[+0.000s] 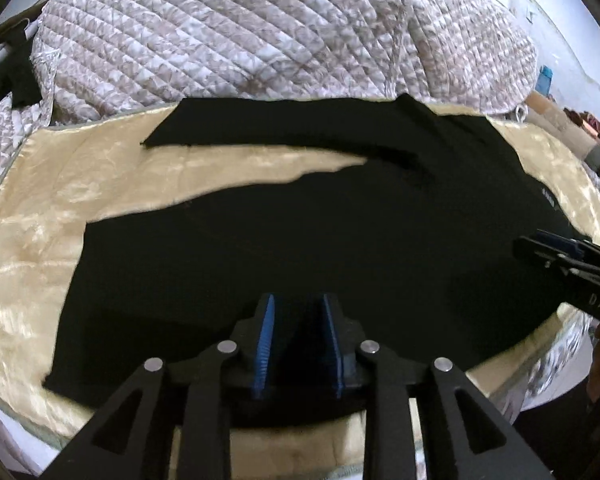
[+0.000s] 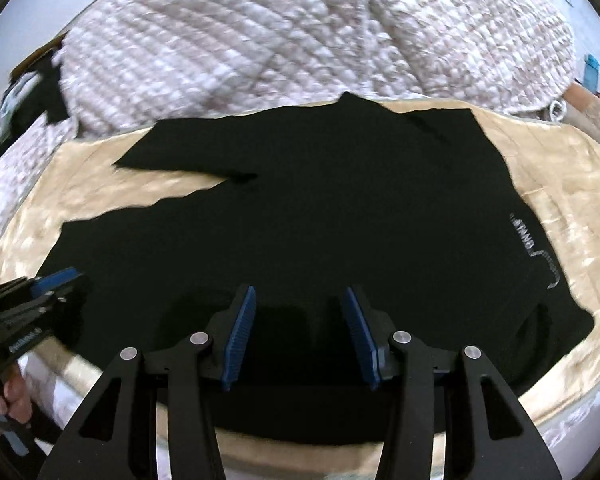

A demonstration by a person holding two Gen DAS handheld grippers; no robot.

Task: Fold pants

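Note:
Black pants (image 1: 300,224) lie spread flat on a shiny cream bedspread (image 1: 32,208), legs running to the left, waist to the right. White lettering (image 2: 536,248) marks the waist end in the right wrist view. My left gripper (image 1: 298,304) hovers open over the near leg of the pants, holding nothing. My right gripper (image 2: 300,294) hovers open over the pants (image 2: 320,216) near the waist, holding nothing. Each gripper shows at the edge of the other's view: the right one (image 1: 540,246), the left one (image 2: 60,276).
A bulky quilted pink-white blanket (image 1: 260,32) is heaped behind the pants along the far side of the bed. The cream bedspread (image 2: 560,184) edge runs just below both grippers. A dark cloth (image 1: 22,72) lies at far left.

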